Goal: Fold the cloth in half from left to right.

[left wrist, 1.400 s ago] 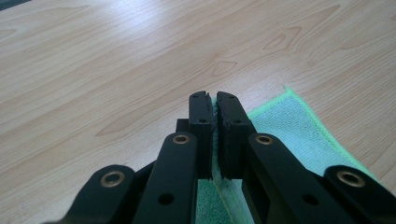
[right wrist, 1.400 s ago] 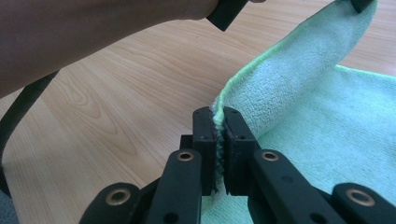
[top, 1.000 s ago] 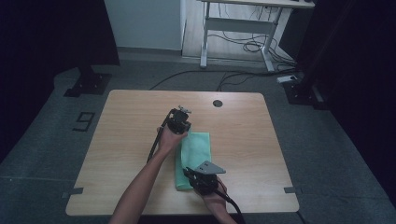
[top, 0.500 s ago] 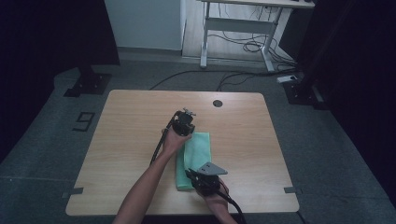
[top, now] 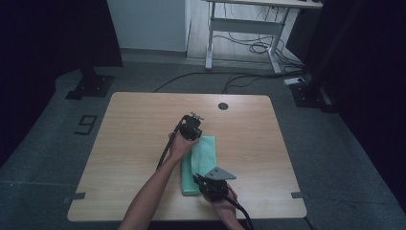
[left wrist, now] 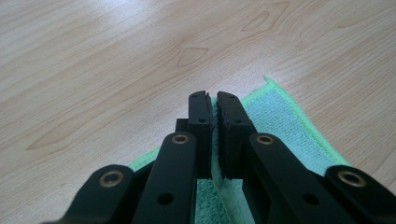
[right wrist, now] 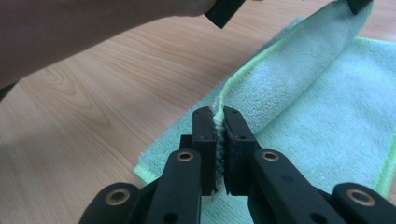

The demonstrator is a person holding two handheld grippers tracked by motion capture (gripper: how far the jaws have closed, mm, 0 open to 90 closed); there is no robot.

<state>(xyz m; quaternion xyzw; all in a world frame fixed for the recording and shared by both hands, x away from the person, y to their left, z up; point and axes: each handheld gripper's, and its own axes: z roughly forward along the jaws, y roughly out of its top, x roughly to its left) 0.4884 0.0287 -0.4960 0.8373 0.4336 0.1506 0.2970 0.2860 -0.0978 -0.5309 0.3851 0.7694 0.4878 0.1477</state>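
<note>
Both grippers pinch one green microfibre cloth point(top: 205, 155) with a brighter green stitched hem, lying on the light wooden bench point(top: 134, 139) right of its middle. Seen from above, the left gripper point(top: 191, 125) is at the cloth's far left corner and the right gripper point(top: 205, 181) at its near edge. In the left gripper view, the left gripper point(left wrist: 213, 100) has its jaws nearly together on the cloth's point(left wrist: 280, 126) edge, the hem caught between the pads. In the right gripper view, the right gripper point(right wrist: 218, 114) is clamped on the hem, and from there a raised fold of cloth point(right wrist: 299, 74) runs up over the flat layer beneath. Count: one cloth, two grippers, one bench. A round dark hole point(top: 223, 106) sits near the bench's far edge.
</note>
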